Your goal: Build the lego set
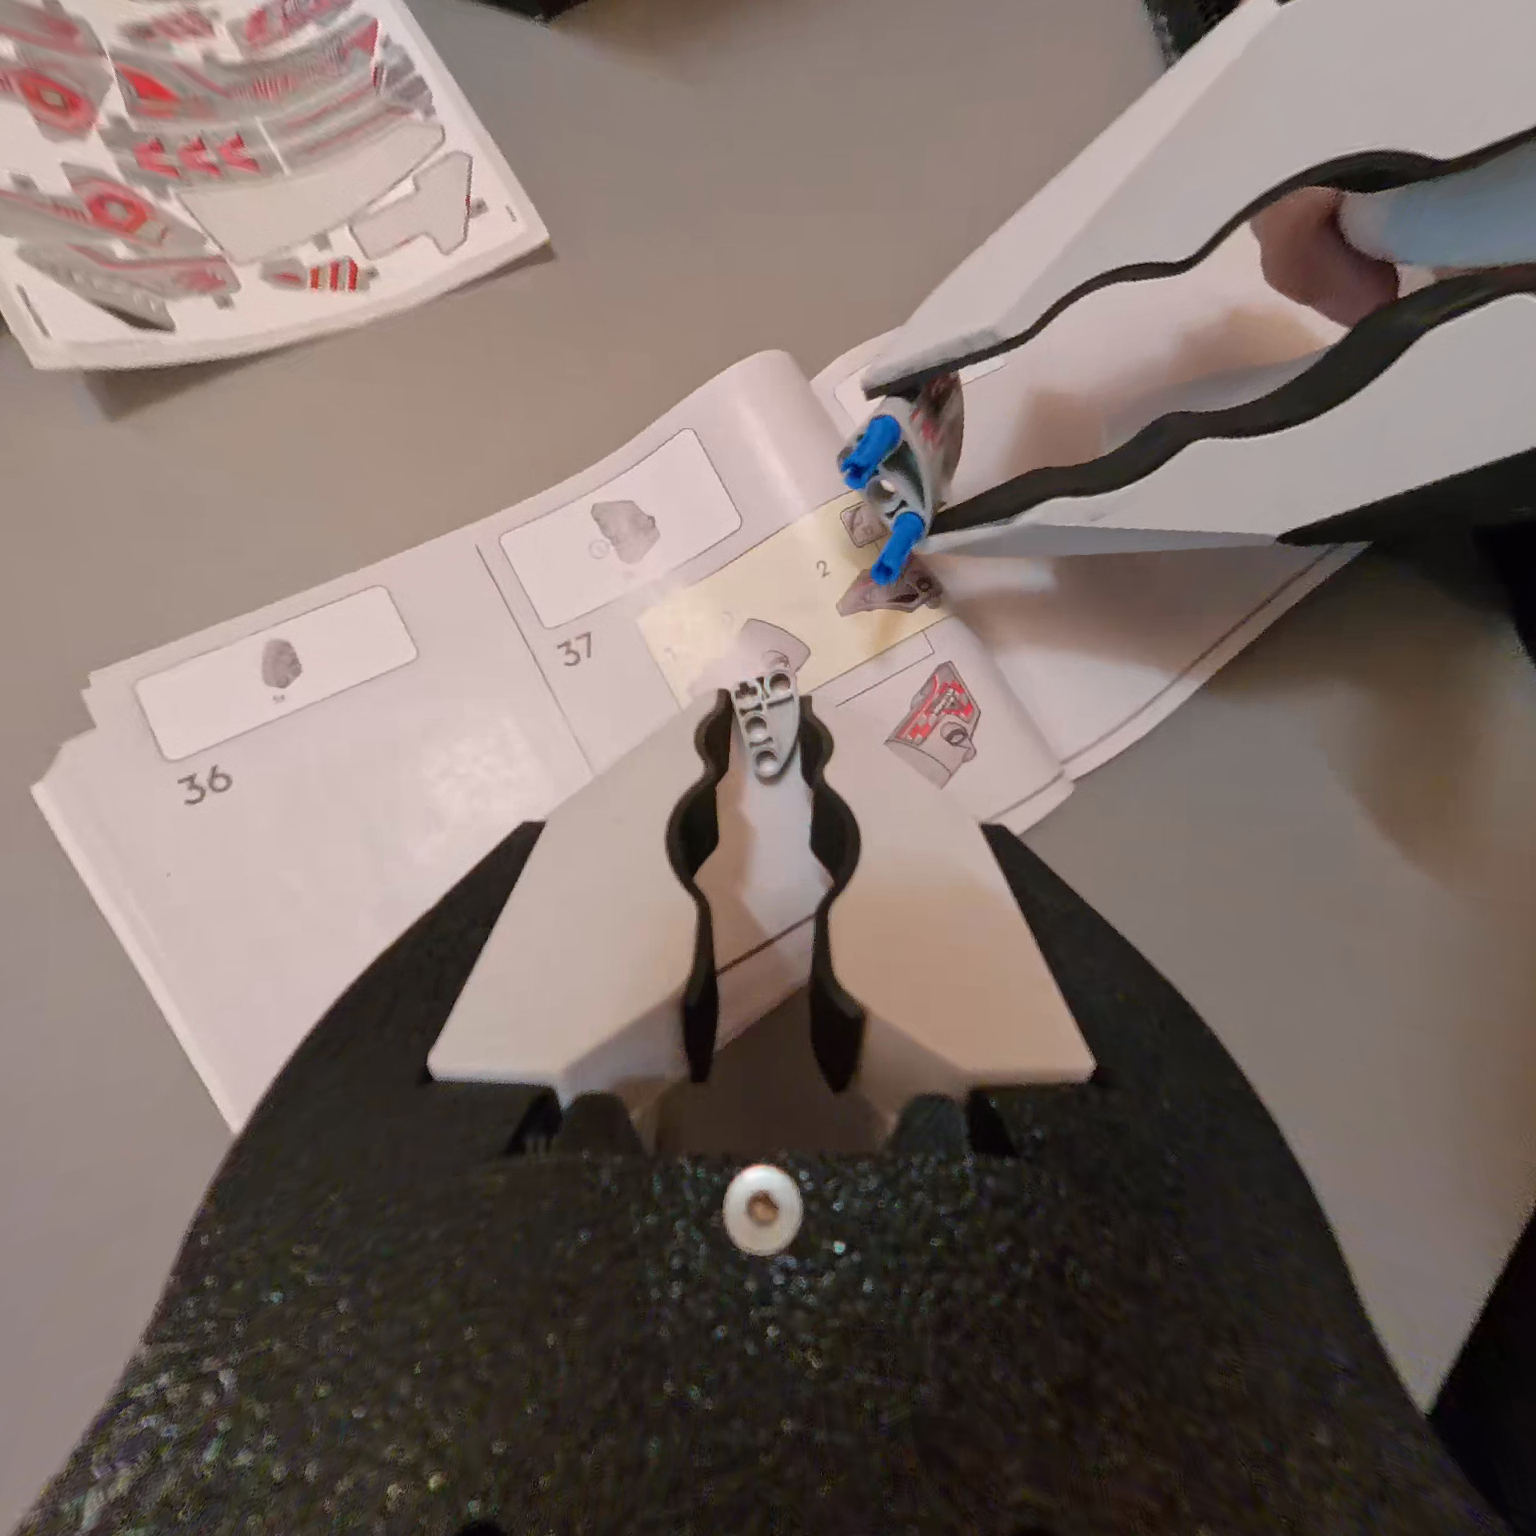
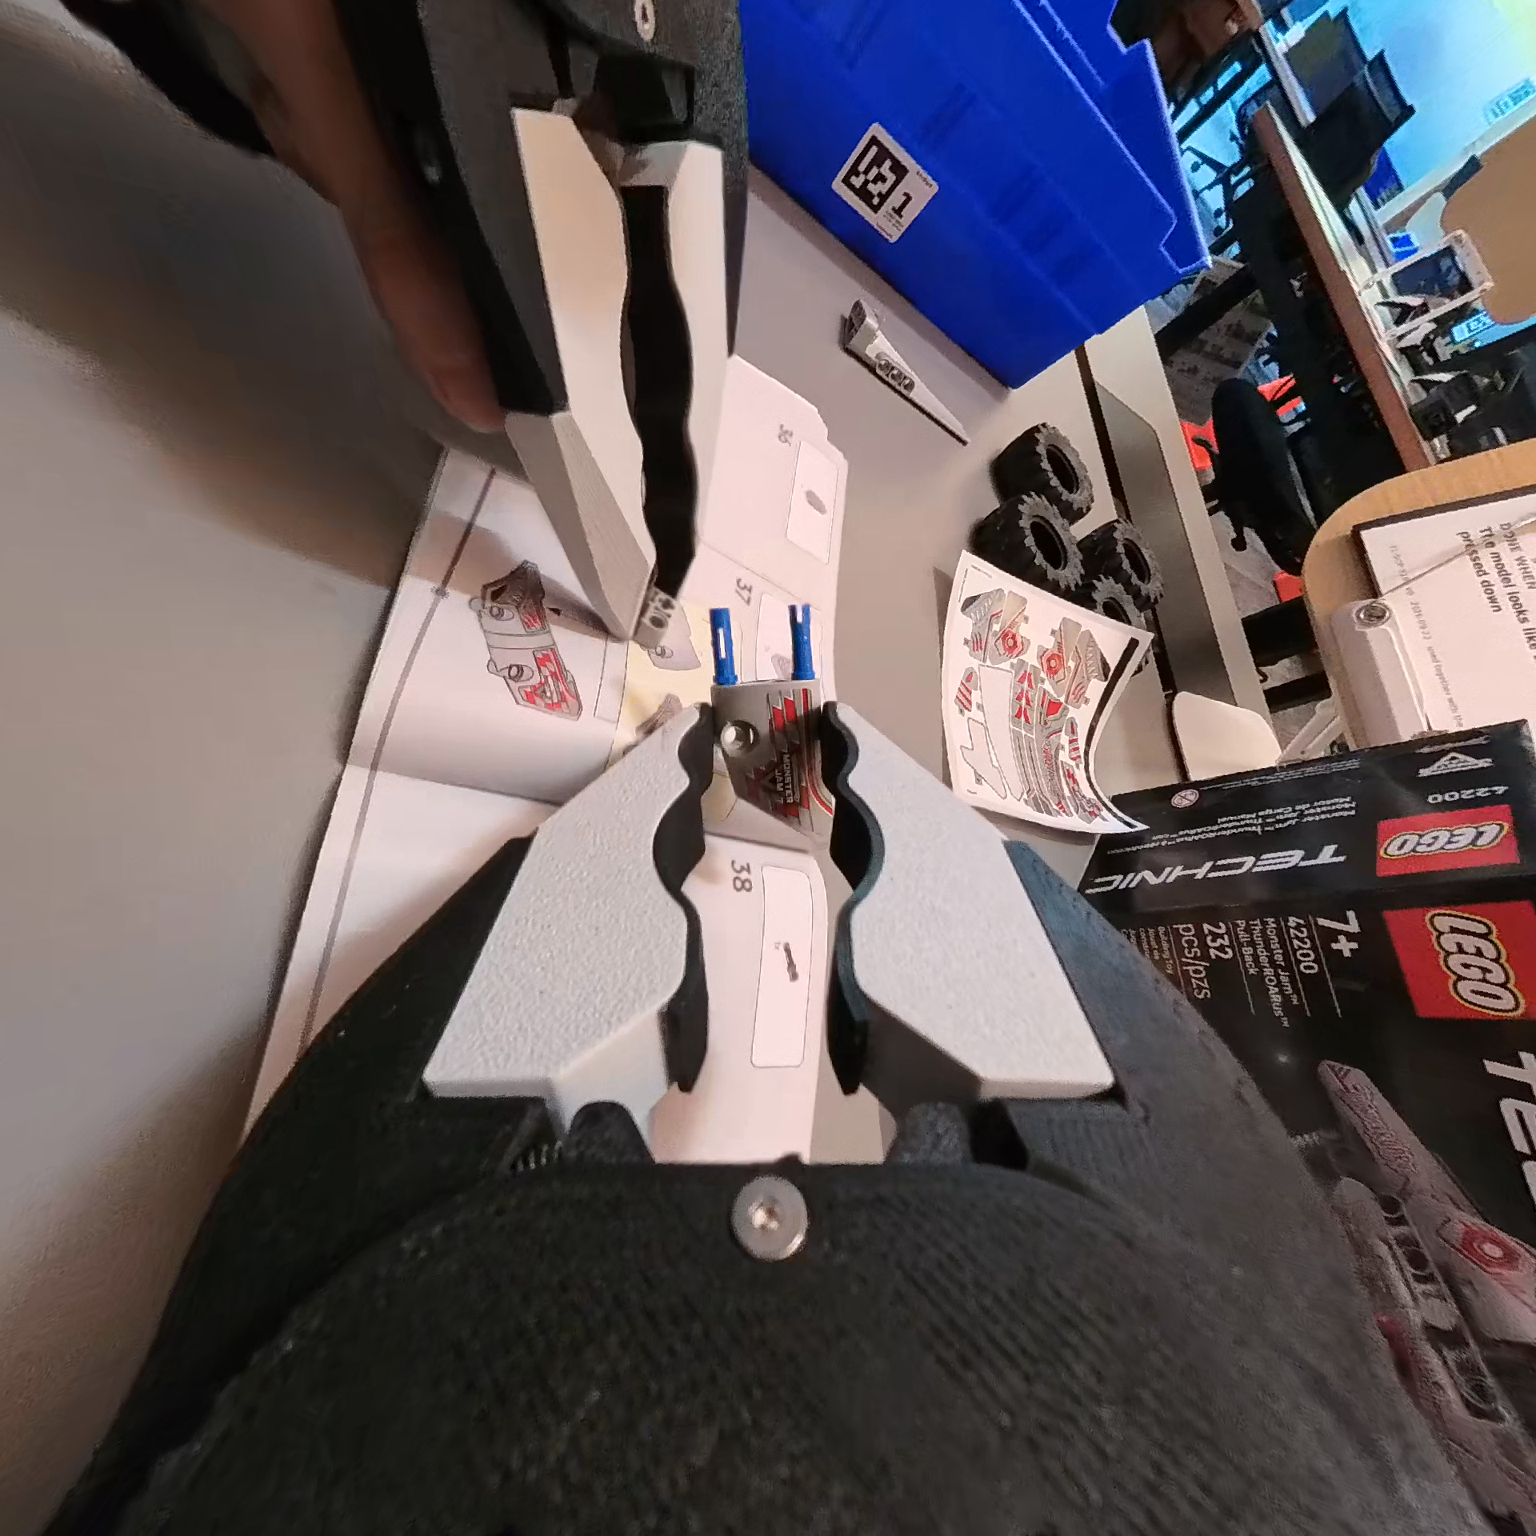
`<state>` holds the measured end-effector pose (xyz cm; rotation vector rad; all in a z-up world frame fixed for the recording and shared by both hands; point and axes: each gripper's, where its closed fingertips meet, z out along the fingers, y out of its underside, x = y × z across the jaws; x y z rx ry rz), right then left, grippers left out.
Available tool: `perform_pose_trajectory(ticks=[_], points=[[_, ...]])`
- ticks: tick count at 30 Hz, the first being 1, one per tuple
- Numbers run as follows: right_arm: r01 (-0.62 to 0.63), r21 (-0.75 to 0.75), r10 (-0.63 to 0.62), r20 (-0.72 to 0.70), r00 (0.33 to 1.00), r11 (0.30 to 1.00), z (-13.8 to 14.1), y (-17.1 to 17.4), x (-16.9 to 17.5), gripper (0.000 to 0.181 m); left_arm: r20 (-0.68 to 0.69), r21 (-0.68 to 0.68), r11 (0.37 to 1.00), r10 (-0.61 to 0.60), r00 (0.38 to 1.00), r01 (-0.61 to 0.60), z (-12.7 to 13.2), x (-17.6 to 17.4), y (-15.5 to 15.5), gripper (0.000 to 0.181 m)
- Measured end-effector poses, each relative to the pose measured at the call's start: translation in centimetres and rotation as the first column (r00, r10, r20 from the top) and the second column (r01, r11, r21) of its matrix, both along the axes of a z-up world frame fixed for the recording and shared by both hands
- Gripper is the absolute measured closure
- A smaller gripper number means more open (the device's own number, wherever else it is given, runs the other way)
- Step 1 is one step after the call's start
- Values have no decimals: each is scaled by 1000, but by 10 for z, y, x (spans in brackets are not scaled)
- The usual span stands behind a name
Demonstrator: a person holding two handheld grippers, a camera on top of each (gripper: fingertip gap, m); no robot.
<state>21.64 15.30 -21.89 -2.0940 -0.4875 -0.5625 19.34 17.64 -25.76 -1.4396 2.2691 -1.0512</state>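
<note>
Right tongs hold a gray panel with two blue pins

The right tongs pinch a gray panel with red stickers; two blue pins stick up from it. The left tongs hold a small gray piece just beside it, above the open booklet. Black tires, a sticker sheet and a blue bin sit on the counter.

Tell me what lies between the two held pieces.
Nothing solid: in the left wrist view the grey beam and the pinned panel are separated by open air, with the instruction booklet underneath.
</note>
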Motion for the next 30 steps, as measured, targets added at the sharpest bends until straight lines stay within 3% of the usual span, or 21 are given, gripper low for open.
perform_pose_trajectory(ticks=[1,4,7,12,19,26,30], points=[[4,15,-4,-7,1000,1000,1,2,1,158,35,-1,1000,-9,999,10,2,3,1,169],[41,104,-40,-13,999,994,10,7,6,158,200,-66,997,-18,980,32,27,16,4,169],[87,207,-77,-58,995,974,22,11,12,158,337,-171,983,-6,942,67,72,22,4,169],[168,438,-179,-19,984,883,61,6,28,158,477,-222,965,-15,879,137,117,30,0,168],[213,460,-317,162,934,862,71,4,39,158,543,-300,940,29,840,161,127,34,-8,169],[215,443,-365,287,886,870,72,10,38,159,534,-327,940,103,839,93,125,37,-5,169],[201,435,-359,318,877,877,74,13,33,159,510,-407,908,141,849,94,126,37,-5,169]])
